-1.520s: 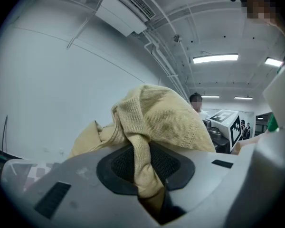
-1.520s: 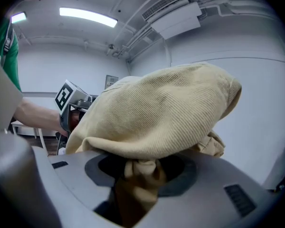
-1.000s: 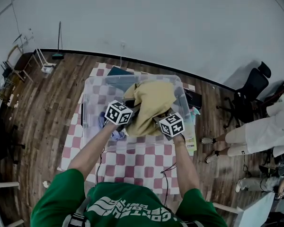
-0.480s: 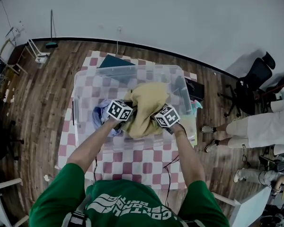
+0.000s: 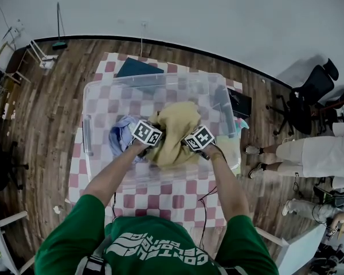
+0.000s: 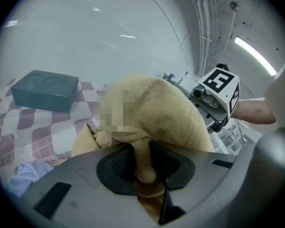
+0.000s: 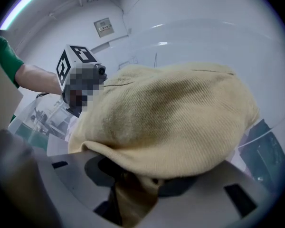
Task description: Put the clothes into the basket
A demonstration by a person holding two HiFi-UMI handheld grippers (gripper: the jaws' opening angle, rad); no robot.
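Observation:
A tan garment (image 5: 175, 132) hangs bunched between both grippers, down inside the clear plastic basket (image 5: 97, 110). My left gripper (image 5: 151, 137) is shut on a fold of the tan garment (image 6: 145, 163), which fills the view ahead of its jaws. My right gripper (image 5: 190, 144) is shut on a thicker wad of the same tan garment (image 7: 180, 122). A light blue garment (image 5: 121, 137) lies on the basket floor to the left of the tan one; its corner light blue garment (image 6: 26, 175) shows low left in the left gripper view.
The basket stands on a red-and-white checked mat (image 5: 160, 193) over a wooden floor. A dark teal box (image 5: 136, 67) lies behind the basket. A seated person (image 5: 309, 159) and an office chair (image 5: 309, 96) are at the right.
Both grippers have sunk with the tan garment from above the basket's rim down into it. The garment now bunches lower, beside the blue one.

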